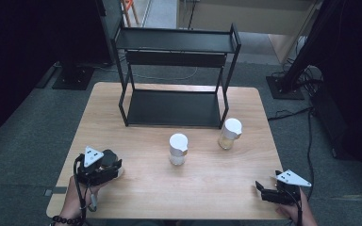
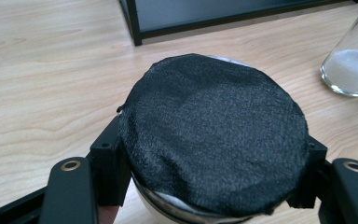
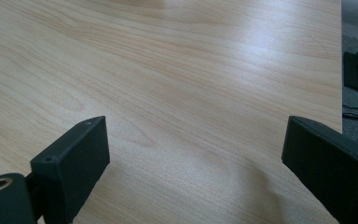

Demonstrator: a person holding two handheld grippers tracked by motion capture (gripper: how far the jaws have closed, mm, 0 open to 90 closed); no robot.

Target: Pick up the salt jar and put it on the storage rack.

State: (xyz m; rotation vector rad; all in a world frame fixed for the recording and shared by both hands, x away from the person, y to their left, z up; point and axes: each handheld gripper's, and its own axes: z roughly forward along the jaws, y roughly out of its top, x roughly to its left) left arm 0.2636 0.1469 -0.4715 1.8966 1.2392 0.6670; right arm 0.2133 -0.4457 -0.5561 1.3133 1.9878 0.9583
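My left gripper point(image 1: 111, 163) sits at the table's front left, shut on a jar with a black fabric-covered lid point(image 2: 214, 135). In the left gripper view its jaws press on both sides of the jar, just under the lid. The same jar point(image 1: 108, 157) shows as a dark round top between the jaws in the high view. My right gripper point(image 1: 260, 190) rests near the front right corner of the table. It stands open point(image 3: 193, 158) over bare wood, with nothing between the jaws.
A white-lidded jar point(image 1: 178, 149) of white powder stands mid-table and shows as clear glass point(image 2: 352, 70) in the left gripper view. A second white-lidded jar point(image 1: 229, 133) stands to its right. A black two-tier rack point(image 1: 174, 75) stands at the back of the wooden table point(image 1: 207, 183).
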